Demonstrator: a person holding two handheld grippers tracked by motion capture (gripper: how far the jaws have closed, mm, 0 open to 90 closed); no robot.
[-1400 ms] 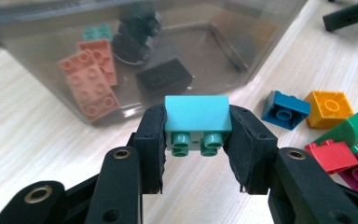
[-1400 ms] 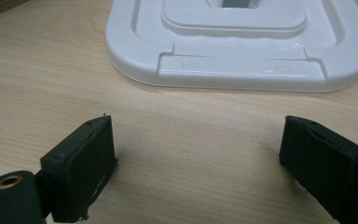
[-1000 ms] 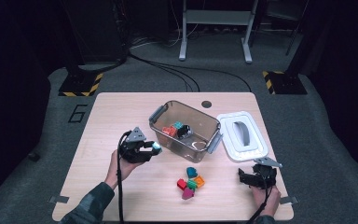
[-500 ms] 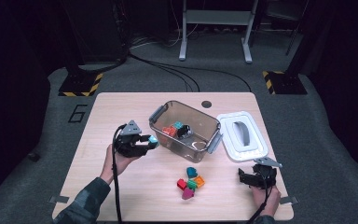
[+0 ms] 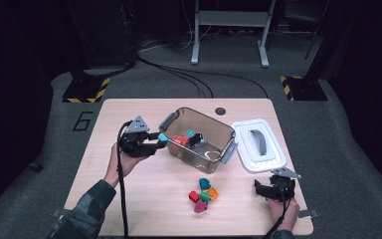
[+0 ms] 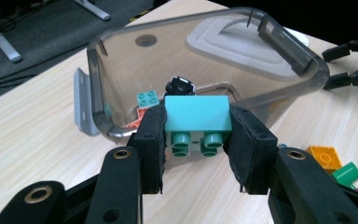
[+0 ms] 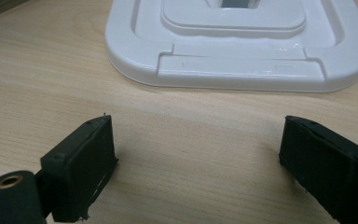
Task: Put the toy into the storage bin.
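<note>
The teal brick [image 6: 196,113] is smooth, shiny plastic. The bin [image 6: 279,46] behind the teal brick is clear, glossy plastic. The lid [image 7: 242,60] is shiny white plastic. The table [image 7: 37,74] looks like pale, matt wood.

You're working in a dim room: grey carpet floor [image 5: 338,144], a pale wooden counter [image 5: 144,199], black cables [image 5: 189,74] snaking behind, hazard-striped blocks [image 5: 82,92] at both sides, a grey metal stand [image 5: 229,30] beyond.
</note>
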